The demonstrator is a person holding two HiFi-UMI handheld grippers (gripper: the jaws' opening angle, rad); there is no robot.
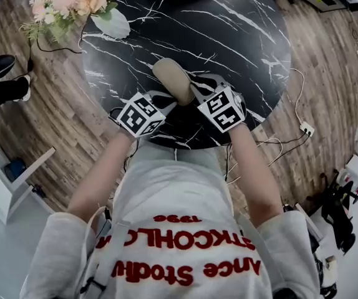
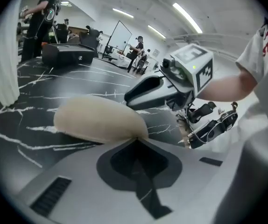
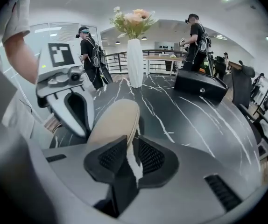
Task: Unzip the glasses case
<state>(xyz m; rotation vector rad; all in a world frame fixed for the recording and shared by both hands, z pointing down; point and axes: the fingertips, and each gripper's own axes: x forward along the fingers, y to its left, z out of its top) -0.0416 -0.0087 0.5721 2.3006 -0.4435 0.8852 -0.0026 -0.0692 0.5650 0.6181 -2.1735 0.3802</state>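
Observation:
A beige oval glasses case point(image 1: 171, 78) lies on the black marble table point(image 1: 229, 36), near its front edge. My left gripper point(image 1: 168, 102) is shut, its tips right against the case's near end point(image 2: 96, 118); whether anything thin is pinched does not show. My right gripper point(image 1: 196, 92) is at the case's right side. Its ribbed pads point(image 3: 148, 155) stand a little apart, with the case's pale edge point(image 3: 117, 120) running into the gap; I see no pad pressing on it. Each gripper shows in the other's view: the right gripper point(image 2: 171, 85) and the left gripper point(image 3: 66, 94).
A white vase of flowers point(image 1: 111, 22) stands at the table's far left. A black box point(image 3: 201, 85) sits at the far side. Cables and a power strip point(image 1: 306, 128) lie on the wooden floor to the right. Several people stand in the room beyond.

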